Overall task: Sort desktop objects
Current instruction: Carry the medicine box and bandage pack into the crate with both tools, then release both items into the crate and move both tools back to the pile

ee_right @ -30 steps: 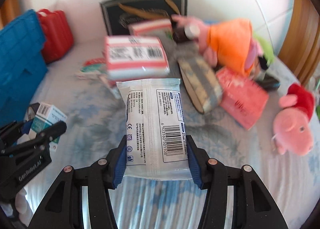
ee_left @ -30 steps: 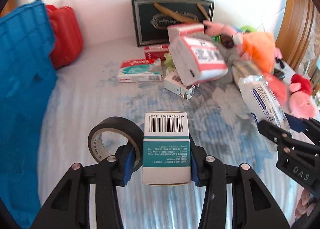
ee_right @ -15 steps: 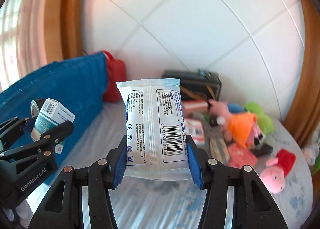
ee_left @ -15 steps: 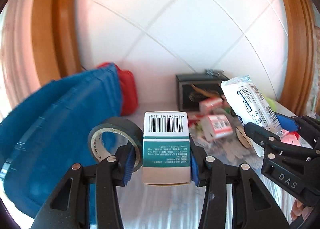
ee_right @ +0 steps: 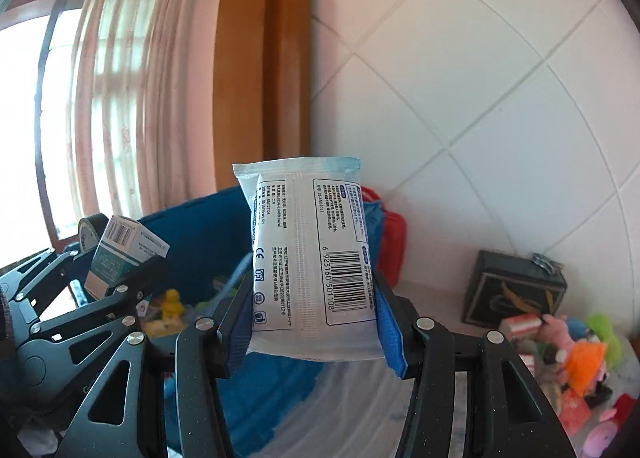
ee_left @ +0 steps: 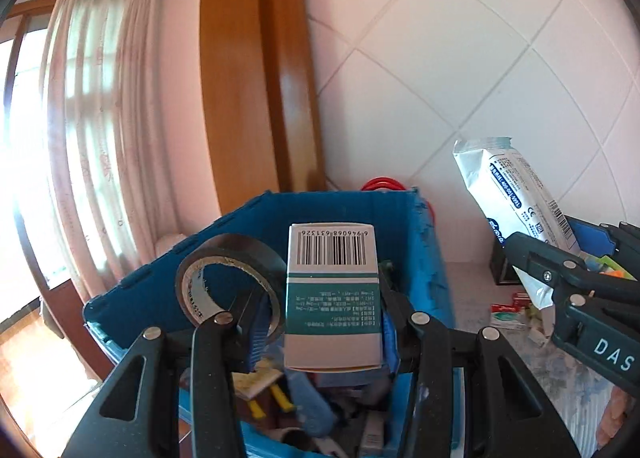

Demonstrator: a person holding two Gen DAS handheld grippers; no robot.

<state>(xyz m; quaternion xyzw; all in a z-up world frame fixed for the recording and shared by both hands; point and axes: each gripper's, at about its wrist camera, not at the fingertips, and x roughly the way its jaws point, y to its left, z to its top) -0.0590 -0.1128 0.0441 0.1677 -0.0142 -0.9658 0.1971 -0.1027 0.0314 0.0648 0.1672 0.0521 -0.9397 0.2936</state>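
My left gripper [ee_left: 322, 322] is shut on a white and green box [ee_left: 332, 298] with a barcode on top. A roll of black tape [ee_left: 224, 278] is threaded on its left finger. Both hang above the open blue crate [ee_left: 424, 258], which holds several small items. My right gripper [ee_right: 316, 322] is shut on a white wet-wipes pack [ee_right: 312, 258], held upright beside the crate [ee_right: 192, 234]. That pack [ee_left: 516, 193] and the right gripper show at the right of the left wrist view. The left gripper [ee_right: 120, 270] with its box [ee_right: 124, 254] shows at the left of the right wrist view.
A red case [ee_right: 392, 242] stands behind the crate against the tiled wall. A black box [ee_right: 512, 298], small cartons and plush toys [ee_right: 584, 354] lie on the patterned cloth at the right. A wooden post [ee_left: 256, 69] and a curtained window [ee_left: 92, 113] are behind the crate.
Both grippers rose and swung left with their loads, from over the cluttered cloth to above and beside the blue crate. The crate's inside has come into view.
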